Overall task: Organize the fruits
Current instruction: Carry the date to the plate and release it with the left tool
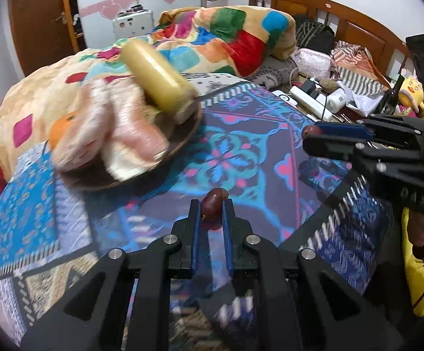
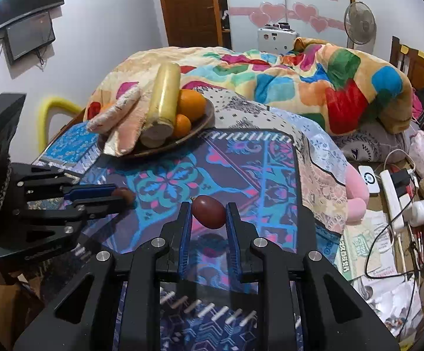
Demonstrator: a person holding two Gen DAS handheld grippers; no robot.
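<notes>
glossy red fruit (image 2: 208,211), wooden bowl (image 2: 203,127), glossy tabletop (image 2: 241,158)

Patterned cloth (image 2: 241,158) in blue, purple and pink covers the near surface. Beyond it, a rumpled patchwork blanket (image 2: 314,79) of bright squares. Far wall: brown wooden door (image 2: 188,5), pink heart decals (image 2: 296,11), a standing fan (image 2: 359,23) to the right. Two dark screens (image 2: 27,14) hang on the left wall. Right side: white power strip (image 2: 393,199) with plugs, black cable, scattered papers (image 2: 367,245). Wooden headboard (image 1: 329,8) at far right.
</notes>
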